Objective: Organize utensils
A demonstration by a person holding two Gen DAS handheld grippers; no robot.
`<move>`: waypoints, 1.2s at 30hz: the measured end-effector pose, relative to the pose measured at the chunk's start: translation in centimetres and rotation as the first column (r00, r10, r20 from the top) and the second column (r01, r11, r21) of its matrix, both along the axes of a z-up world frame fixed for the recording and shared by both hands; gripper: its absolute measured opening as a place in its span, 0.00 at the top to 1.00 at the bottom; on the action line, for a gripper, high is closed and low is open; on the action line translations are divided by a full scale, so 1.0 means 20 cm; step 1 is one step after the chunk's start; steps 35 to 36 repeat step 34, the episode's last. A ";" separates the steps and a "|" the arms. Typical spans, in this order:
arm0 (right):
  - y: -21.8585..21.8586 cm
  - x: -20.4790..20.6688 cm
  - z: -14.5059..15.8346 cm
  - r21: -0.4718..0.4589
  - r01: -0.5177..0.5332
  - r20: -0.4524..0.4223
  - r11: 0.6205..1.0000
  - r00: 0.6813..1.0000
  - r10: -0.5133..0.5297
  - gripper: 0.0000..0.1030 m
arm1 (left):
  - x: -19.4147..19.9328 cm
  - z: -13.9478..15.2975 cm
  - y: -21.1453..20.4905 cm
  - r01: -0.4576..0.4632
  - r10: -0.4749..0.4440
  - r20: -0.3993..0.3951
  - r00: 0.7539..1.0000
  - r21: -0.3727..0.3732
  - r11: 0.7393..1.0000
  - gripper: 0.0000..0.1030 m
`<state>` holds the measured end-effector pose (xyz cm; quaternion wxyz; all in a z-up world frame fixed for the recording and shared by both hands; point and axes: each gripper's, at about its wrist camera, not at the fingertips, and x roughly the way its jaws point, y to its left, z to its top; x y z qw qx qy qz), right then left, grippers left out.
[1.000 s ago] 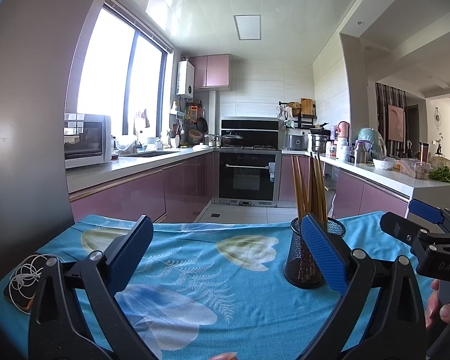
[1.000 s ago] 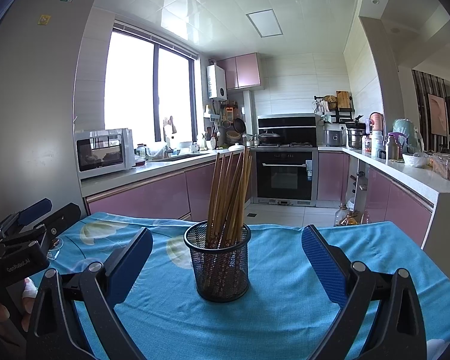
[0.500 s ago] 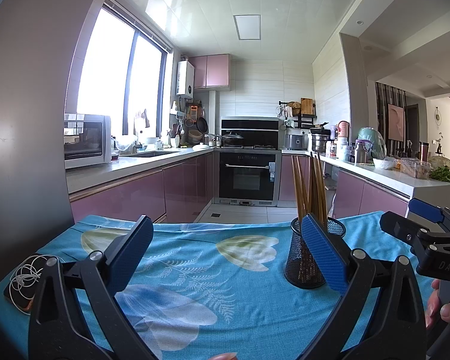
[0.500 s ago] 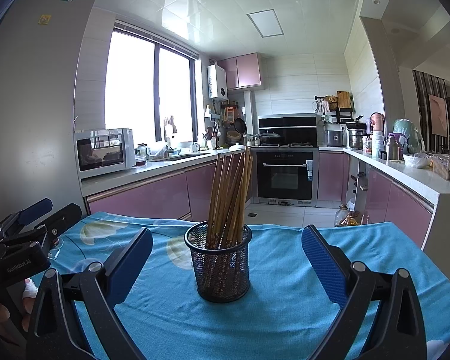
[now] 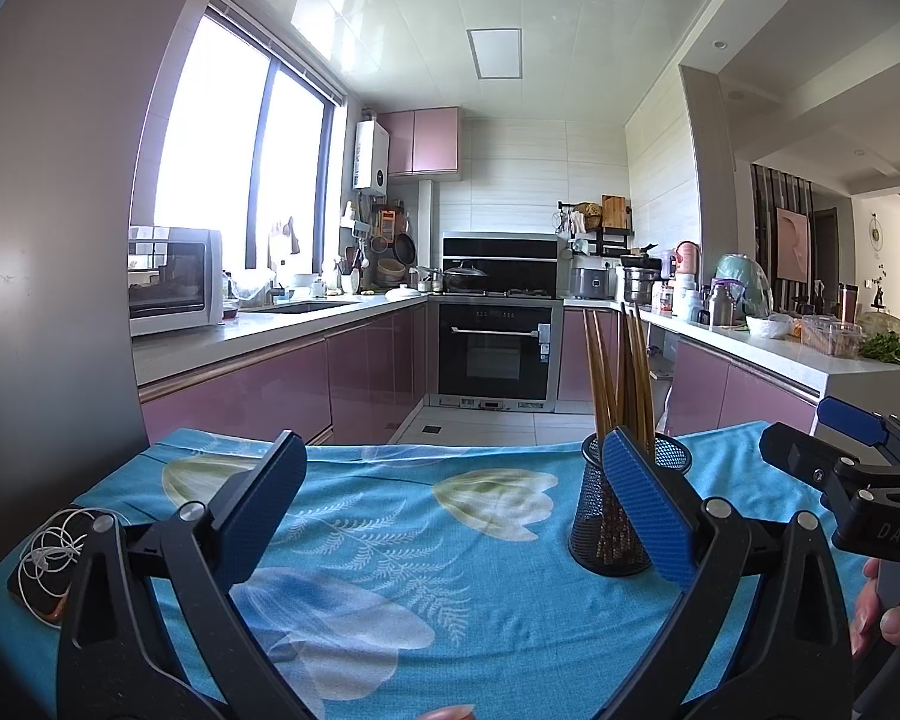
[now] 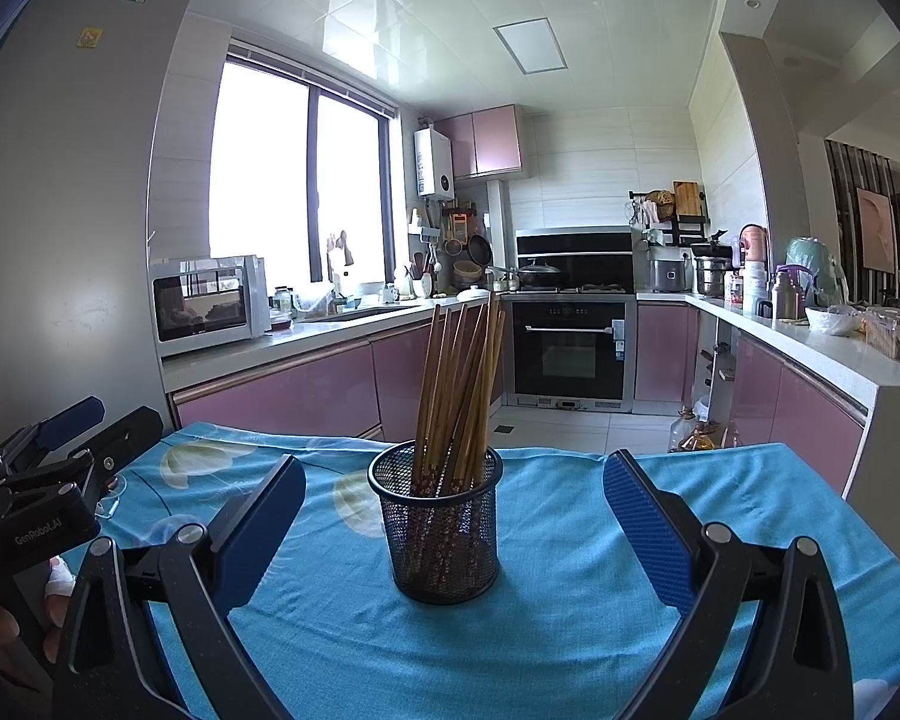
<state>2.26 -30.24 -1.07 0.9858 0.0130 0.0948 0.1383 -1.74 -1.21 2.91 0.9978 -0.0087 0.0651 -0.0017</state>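
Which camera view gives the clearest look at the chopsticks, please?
The right wrist view: the chopsticks stand centred and unobstructed in the mesh holder, between the open right gripper's fingers. In the left wrist view they sit off right, partly hidden behind a finger of the left gripper.

chopsticks [image 6: 459, 384] in mesh holder [image 6: 438, 531], holder on table [image 6: 570, 600]

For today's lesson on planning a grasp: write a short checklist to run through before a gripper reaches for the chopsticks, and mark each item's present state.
1. Right gripper open, empty: ok.
2. Left gripper open, empty: ok.
3. Holder upright on the cloth: ok.
4. Chopsticks standing in the holder, tops free: ok.
5. Holder centred ahead of the right gripper: ok.
6. Whether the holder would tip when chopsticks are pulled: cannot tell.
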 end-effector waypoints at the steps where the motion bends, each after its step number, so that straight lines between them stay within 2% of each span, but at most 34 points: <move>1: 0.00 0.00 0.00 0.000 -0.001 -0.001 1.000 1.000 0.001 0.06 | 0.00 0.00 0.00 0.000 0.000 0.000 1.000 0.001 1.000 0.05; 20: -0.01 0.00 0.00 0.006 0.003 -0.004 1.000 1.000 -0.003 0.06 | 0.00 -0.04 -0.02 0.005 -0.005 -0.004 1.000 0.002 1.000 0.05; 27: -0.02 0.01 -0.02 -0.003 0.007 -0.024 1.000 1.000 -0.008 0.06 | -0.01 -0.05 -0.04 0.020 -0.019 -0.014 1.000 0.023 1.000 0.05; 30: -0.08 0.05 -0.04 -0.027 0.031 -0.071 0.999 0.997 -0.033 0.06 | 0.04 -0.06 -0.03 0.030 -0.029 -0.072 0.997 0.014 0.999 0.05; 32: -0.15 0.13 -0.07 -0.059 0.075 -0.156 0.995 0.984 -0.084 0.06 | 0.09 -0.09 -0.02 0.028 -0.025 -0.128 0.991 0.022 0.999 0.05; 34: -0.23 0.25 -0.13 -0.130 0.123 -0.273 0.984 0.949 -0.155 0.06 | 0.14 -0.12 0.01 0.022 -0.018 -0.185 0.983 0.022 1.000 0.05; 36: -0.23 0.25 -0.13 -0.130 0.123 -0.273 0.984 0.949 -0.155 0.06 | 0.14 -0.12 0.01 0.022 -0.018 -0.185 0.983 0.022 1.000 0.05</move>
